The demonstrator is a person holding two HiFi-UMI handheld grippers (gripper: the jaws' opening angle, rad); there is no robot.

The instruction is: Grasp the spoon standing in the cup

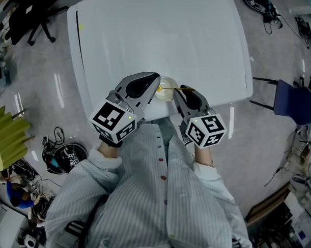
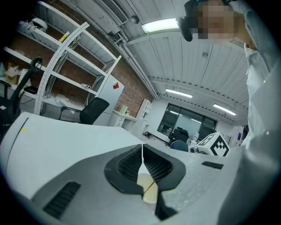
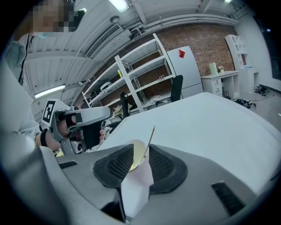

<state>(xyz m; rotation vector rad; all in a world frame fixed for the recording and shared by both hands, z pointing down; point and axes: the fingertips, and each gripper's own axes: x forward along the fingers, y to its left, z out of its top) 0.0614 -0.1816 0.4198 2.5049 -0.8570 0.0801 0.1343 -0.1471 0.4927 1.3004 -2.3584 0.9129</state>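
A small cream paper cup [image 1: 164, 93] stands near the front edge of the white table [image 1: 163, 40]. A thin golden spoon [image 1: 172, 88] stands in it, its handle leaning right. My left gripper [image 1: 157, 87] is at the cup's left rim with its jaws together. In the left gripper view the tips meet [image 2: 142, 151] and the cup [image 2: 148, 193] shows through the gap below them; I cannot tell if they pinch the rim. My right gripper [image 1: 178, 92] is at the cup's right side. In the right gripper view its jaws [image 3: 141, 151] stand apart around the spoon handle [image 3: 150, 136] and the cup [image 3: 137, 158], pads not pressing.
A blue chair [image 1: 295, 103] stands right of the table. A yellow-green object [image 1: 7, 136] and cables with gear [image 1: 62, 156] lie on the floor at the left. The person's striped shirt [image 1: 153, 197] fills the lower head view. Shelves [image 3: 145, 74] stand beyond the table.
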